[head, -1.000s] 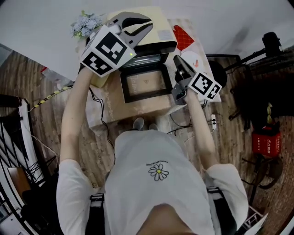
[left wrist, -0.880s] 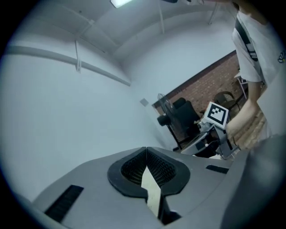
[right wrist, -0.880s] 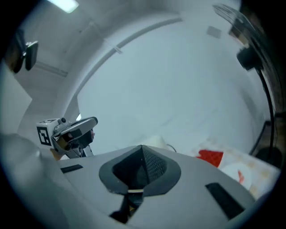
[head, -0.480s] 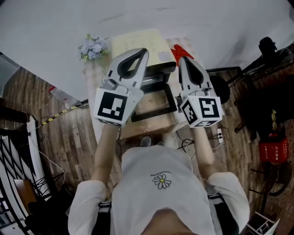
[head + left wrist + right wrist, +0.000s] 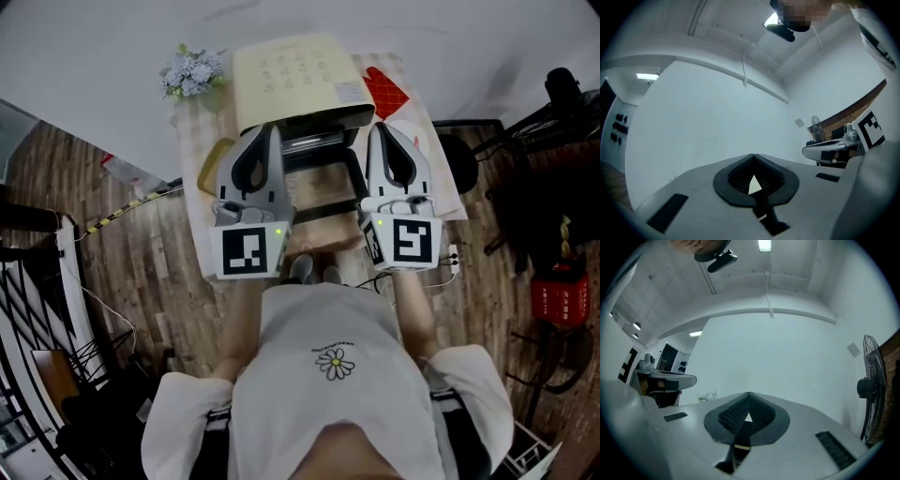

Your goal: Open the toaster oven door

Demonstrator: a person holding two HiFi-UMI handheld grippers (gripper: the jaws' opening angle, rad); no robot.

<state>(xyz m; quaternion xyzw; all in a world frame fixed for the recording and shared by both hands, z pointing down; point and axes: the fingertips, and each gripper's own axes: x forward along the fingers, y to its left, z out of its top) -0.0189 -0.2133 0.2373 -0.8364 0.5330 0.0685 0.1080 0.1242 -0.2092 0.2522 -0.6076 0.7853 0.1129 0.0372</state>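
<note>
Both grippers have drawn back from the oven since a second ago and now sit level, side by side. Left gripper [image 5: 269,132] is clenched on nothing, and so is the right gripper [image 5: 379,132]. Between them lies the door [image 5: 323,187]. Each has the table [image 5: 195,131] below it and open floor [image 5: 141,234] beyond the outer edges. At the table's far end stands the oven [image 5: 291,80], cream-topped, its dark-framed glass door dropped flat towards the person.

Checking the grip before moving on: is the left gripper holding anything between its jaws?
No, the left gripper has its jaws pressed together, with only the bare wall beyond them.
</note>
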